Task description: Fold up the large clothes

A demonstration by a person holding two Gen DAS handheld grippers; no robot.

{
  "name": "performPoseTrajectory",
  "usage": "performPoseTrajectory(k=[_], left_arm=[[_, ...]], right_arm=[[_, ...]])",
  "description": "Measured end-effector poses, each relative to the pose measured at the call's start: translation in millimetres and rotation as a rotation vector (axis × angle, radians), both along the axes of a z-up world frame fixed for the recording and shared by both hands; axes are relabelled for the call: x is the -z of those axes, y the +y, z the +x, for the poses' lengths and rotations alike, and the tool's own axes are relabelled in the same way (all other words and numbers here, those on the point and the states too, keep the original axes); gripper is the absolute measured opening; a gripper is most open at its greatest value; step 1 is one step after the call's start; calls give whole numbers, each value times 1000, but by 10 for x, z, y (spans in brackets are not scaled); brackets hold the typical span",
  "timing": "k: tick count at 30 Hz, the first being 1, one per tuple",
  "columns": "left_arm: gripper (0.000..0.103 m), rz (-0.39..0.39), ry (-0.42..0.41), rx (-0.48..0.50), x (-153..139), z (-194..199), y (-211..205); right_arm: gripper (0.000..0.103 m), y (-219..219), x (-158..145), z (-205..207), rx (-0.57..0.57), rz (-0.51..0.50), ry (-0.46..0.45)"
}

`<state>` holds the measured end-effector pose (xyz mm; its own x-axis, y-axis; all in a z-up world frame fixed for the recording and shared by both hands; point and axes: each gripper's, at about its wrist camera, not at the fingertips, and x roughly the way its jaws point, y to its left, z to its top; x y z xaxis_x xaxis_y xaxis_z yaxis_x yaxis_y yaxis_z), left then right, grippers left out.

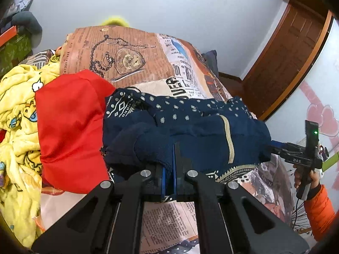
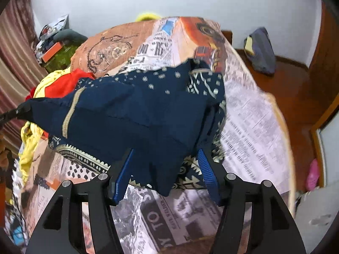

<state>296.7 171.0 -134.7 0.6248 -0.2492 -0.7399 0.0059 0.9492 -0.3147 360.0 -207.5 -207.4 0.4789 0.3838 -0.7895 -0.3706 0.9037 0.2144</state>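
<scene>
A navy patterned garment point(image 1: 190, 131) hangs bunched above a bed covered in a newspaper-print sheet point(image 1: 131, 55), its lower hem trailing on the sheet. The left hand-held gripper point(image 1: 168, 169) pinches a fold of the navy cloth between blue pads closed tight. The right hand-held gripper point(image 2: 165, 175) stands with its jaws spread wide, a corner of the cloth drooping loosely between them. A red garment point(image 1: 72, 131) lies just beside the navy one, and a crumpled yellow cartoon-print blanket point(image 1: 17, 127) crowds the bed's left edge. A wooden door point(image 1: 281, 63) stands at the far right.
</scene>
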Motion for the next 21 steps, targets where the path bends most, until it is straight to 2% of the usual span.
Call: performPoseTrajectory(k=[1,3,5,7,11,14,17,21], left_arm=[[4,-2,2,1,14,-5,-4],[4,0,7,3,46,-5,-21],[4,11,9,2,63,-5,-32],[4,23,6,0,59,7,-39],[4,35,-13,-31,-34,102,14],[4,13,-23,-62,-127,268,100],[4,-34,-39,-89,-203,452,200],[4,-35,-49,-98,-218,652,238]], right_arm=[[55,10,56,31,4,7,20],[43,50,186,104,16,4,64],[24,53,229,146,35,24,84],[12,32,191,135,37,66,92],[9,96,-106,92,-35,85,57],[8,177,-438,80,-82,54,-28],[5,180,-728,171,-77,49,-106],[5,46,-887,375,-33,64,-149]])
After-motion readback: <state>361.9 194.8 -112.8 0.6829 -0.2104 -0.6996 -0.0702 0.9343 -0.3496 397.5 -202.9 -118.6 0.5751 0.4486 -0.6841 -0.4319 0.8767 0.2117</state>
